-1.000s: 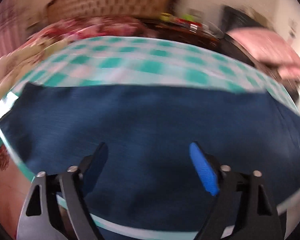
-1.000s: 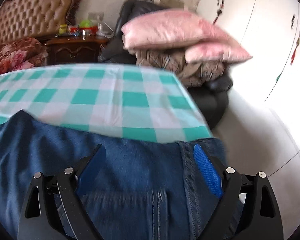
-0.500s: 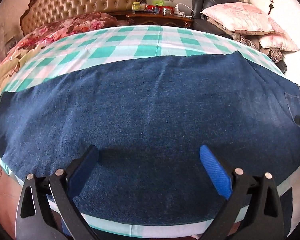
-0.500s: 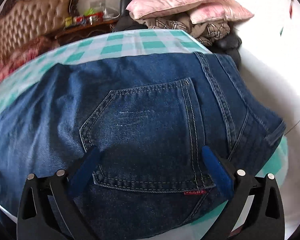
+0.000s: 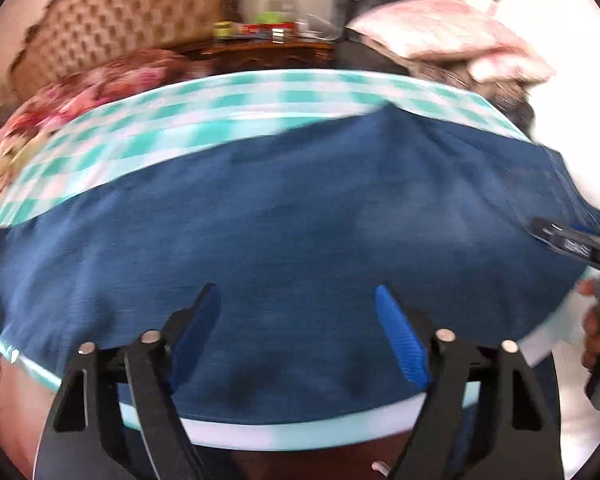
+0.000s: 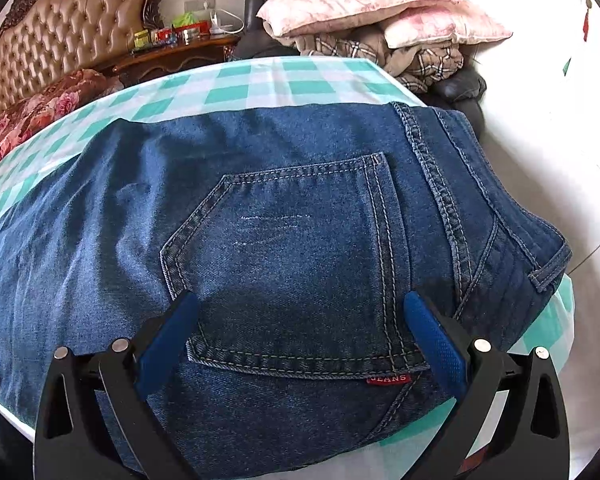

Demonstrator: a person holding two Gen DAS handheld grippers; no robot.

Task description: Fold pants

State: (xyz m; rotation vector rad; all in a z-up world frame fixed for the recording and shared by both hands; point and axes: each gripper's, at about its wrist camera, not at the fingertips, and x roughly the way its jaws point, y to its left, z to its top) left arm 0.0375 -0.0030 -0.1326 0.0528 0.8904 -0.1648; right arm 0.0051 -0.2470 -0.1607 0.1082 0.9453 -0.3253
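Note:
Dark blue jeans (image 5: 300,232) lie flat across a table with a green and white checked cloth (image 5: 260,96). In the right wrist view I see their seat with a back pocket (image 6: 300,248), the waistband (image 6: 500,216) at the right and a red label (image 6: 388,379). My left gripper (image 5: 298,320) is open and empty above the leg part. My right gripper (image 6: 300,320) is open and empty above the back pocket. The right gripper also shows at the right edge of the left wrist view (image 5: 572,240).
Behind the table stand a tufted headboard (image 6: 68,36), a floral bedspread (image 6: 32,112), a dark wooden nightstand (image 6: 172,56) with small items, and a dark chair piled with pink pillows (image 6: 364,0) and a plaid blanket. White cupboards (image 6: 560,80) are at the right.
Both grippers stay open. The left view shifted and blurred, with the jeans sitting a little lower in it. The right gripper came slightly closer to the back pocket.

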